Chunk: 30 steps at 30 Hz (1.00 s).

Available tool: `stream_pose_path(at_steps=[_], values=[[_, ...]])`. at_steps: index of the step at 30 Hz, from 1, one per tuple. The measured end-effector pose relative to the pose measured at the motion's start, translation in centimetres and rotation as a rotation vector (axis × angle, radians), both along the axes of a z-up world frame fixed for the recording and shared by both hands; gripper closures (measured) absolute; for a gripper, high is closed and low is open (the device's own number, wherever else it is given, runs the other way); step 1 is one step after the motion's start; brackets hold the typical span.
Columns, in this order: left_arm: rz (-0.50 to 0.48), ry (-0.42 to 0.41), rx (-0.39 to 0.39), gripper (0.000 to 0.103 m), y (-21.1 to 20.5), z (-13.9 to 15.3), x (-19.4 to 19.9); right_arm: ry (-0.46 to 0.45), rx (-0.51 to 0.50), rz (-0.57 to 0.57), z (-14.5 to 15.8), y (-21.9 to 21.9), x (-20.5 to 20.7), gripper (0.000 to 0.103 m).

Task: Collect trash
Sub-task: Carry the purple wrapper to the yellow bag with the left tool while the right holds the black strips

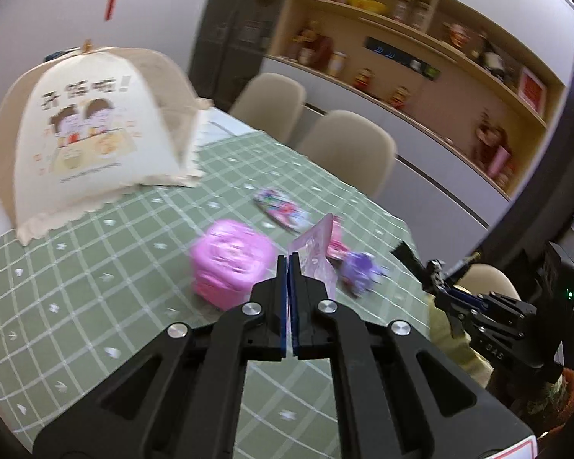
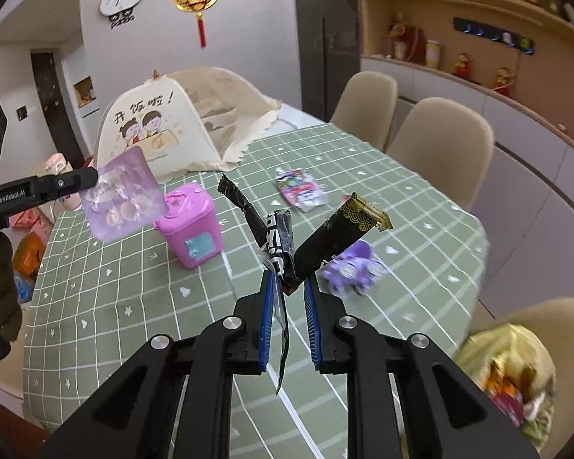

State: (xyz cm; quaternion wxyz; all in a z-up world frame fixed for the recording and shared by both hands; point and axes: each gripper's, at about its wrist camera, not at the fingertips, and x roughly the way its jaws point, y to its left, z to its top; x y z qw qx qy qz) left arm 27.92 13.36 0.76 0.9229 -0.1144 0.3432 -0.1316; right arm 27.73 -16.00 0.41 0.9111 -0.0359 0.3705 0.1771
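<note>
Left hand-held gripper (image 1: 289, 258) clamping clear wrapper (image 2: 120, 195), right hand-held gripper (image 2: 289, 279) pinching black wrappers (image 2: 325, 241) (green checked tablecloth (image 2: 134, 298))

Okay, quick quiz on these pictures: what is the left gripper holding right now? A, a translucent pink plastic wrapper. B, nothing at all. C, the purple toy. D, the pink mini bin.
A: in the right wrist view the left gripper pinches a corner of the translucent pink plastic wrapper in the air, while the pink mini bin and the purple toy sit on the table.
</note>
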Motion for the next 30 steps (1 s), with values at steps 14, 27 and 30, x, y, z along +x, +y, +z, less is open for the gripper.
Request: stream_pose_path(at_steps=[14, 27, 30], values=[[-0.275, 0.036, -0.05, 0.102, -15.6, -1.3, -0.2, -0.052, -0.024, -0.172, 1.7, -12.2, -5.5, 0.086], [-0.538, 0.148, -0.05, 0.102, -32.5, -5.8, 1.8, -0.048, -0.036, -0.392, 0.4, -27.3, -7.9, 0.086], [-0.582, 0.193, -0.021, 0.102, -36.0, -7.7, 2.2, -0.028, -0.025, -0.426, -0.4, -29.5, -8.2, 0.086]])
